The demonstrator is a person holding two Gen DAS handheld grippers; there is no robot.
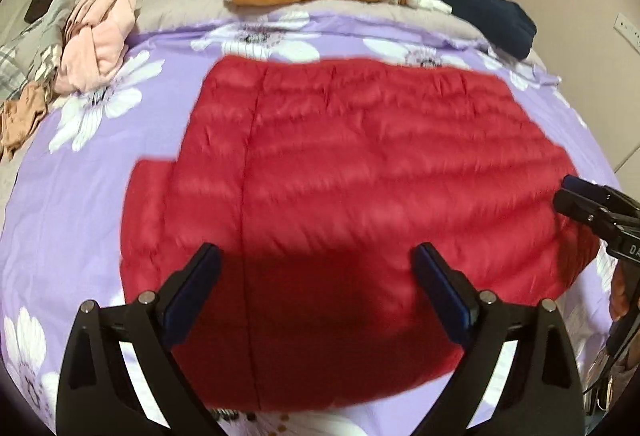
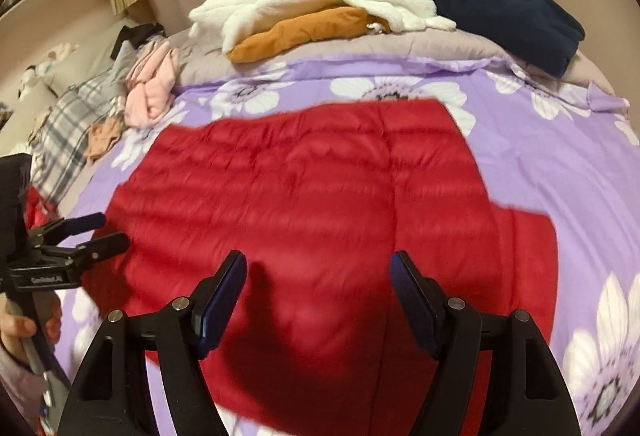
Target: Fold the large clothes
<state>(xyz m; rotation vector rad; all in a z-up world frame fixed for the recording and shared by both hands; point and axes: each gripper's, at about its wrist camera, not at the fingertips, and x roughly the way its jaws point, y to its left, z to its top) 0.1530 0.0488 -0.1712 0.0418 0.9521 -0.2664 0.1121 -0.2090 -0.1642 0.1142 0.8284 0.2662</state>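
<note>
Over near hem of red down jacket (image 1: 360,164), left gripper (image 1: 316,268) and right gripper (image 2: 318,276) (jaws agape, empty): pinch both corners together, level.

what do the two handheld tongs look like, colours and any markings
Both are black plastic tongs with dark blue pads on the inner faces and silver pivot pins. The left tongs show white lettering on the body in the right wrist view; the right tongs too, partly cut off. A greyish-pink sleeve covers the left wrist.

White lettering on the black body of the left hand-held gripper (image 2: 100,234) seems to read "GenRobot.AI", though blurred. The right hand-held gripper (image 1: 568,192) shows only "DA", cut off at the edge.
</note>
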